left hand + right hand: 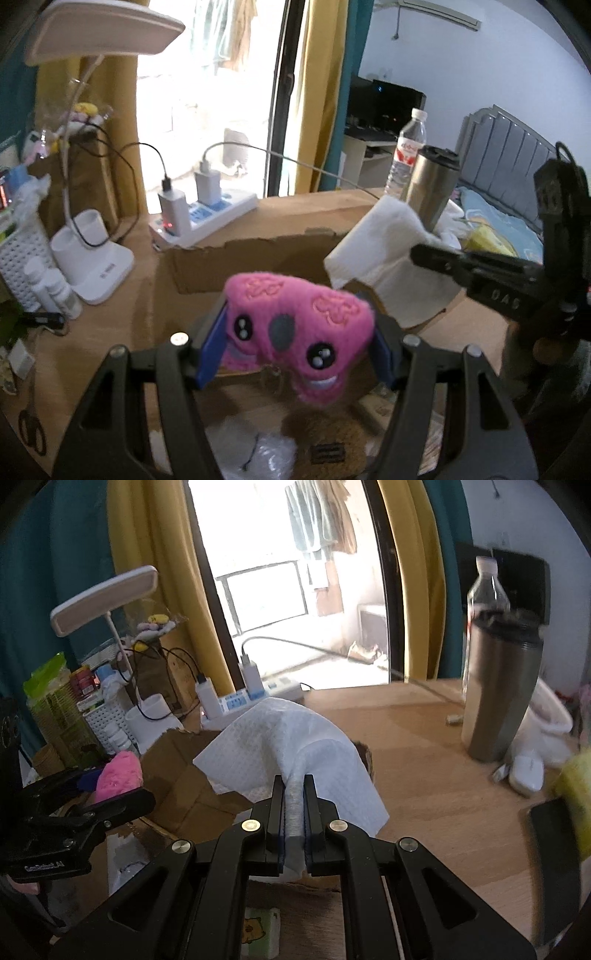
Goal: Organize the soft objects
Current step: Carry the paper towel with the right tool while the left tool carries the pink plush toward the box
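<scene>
My left gripper (295,343) is shut on a pink plush toy (295,325) with black eyes, held above an open cardboard box (236,258). My right gripper (293,808) is shut on a white cloth (288,738), which drapes over its fingertips above the same box (173,771). The right gripper and the cloth (384,254) also show at the right of the left wrist view. The left gripper with the pink toy (118,775) shows at the left of the right wrist view. Inside the box lie a brown furry item (325,432) and clear plastic wrap (266,454).
The wooden desk (424,746) holds a steel tumbler (498,686), a water bottle (487,587), a power strip with chargers (207,210), a white desk lamp (96,258), a white basket (22,258) and a yellow sponge (576,794). A bed (498,221) lies beyond.
</scene>
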Demonstrator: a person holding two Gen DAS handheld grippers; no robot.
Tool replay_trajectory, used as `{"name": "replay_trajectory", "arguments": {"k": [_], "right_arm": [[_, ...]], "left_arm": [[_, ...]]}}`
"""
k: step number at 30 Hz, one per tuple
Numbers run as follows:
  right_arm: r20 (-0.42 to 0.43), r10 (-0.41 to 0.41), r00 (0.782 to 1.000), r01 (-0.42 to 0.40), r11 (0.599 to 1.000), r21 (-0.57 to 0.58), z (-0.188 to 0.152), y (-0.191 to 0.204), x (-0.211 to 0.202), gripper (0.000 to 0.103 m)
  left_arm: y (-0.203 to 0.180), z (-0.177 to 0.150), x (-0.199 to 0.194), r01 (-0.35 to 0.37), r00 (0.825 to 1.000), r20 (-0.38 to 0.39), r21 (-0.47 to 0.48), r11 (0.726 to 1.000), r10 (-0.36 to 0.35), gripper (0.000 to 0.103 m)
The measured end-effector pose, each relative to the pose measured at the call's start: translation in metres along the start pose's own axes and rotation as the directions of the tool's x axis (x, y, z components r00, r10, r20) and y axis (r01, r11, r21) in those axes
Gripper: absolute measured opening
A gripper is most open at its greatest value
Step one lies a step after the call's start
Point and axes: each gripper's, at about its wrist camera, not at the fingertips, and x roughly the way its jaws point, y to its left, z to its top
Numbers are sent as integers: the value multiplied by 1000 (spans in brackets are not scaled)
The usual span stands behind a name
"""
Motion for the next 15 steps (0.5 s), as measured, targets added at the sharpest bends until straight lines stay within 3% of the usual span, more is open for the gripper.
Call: {"name": "replay_trajectory", "arguments": {"k": [9,15], "right_arm": [[-43,13,999,-11,999,45,-6,-19,13,10],[11,-18,1000,17,998,54,-5,-24,2,38]], "left_arm": [[-18,5,26,35,998,-44,25,999,-34,66],[-26,4,46,68,993,-100,25,997,-65,66]]}}
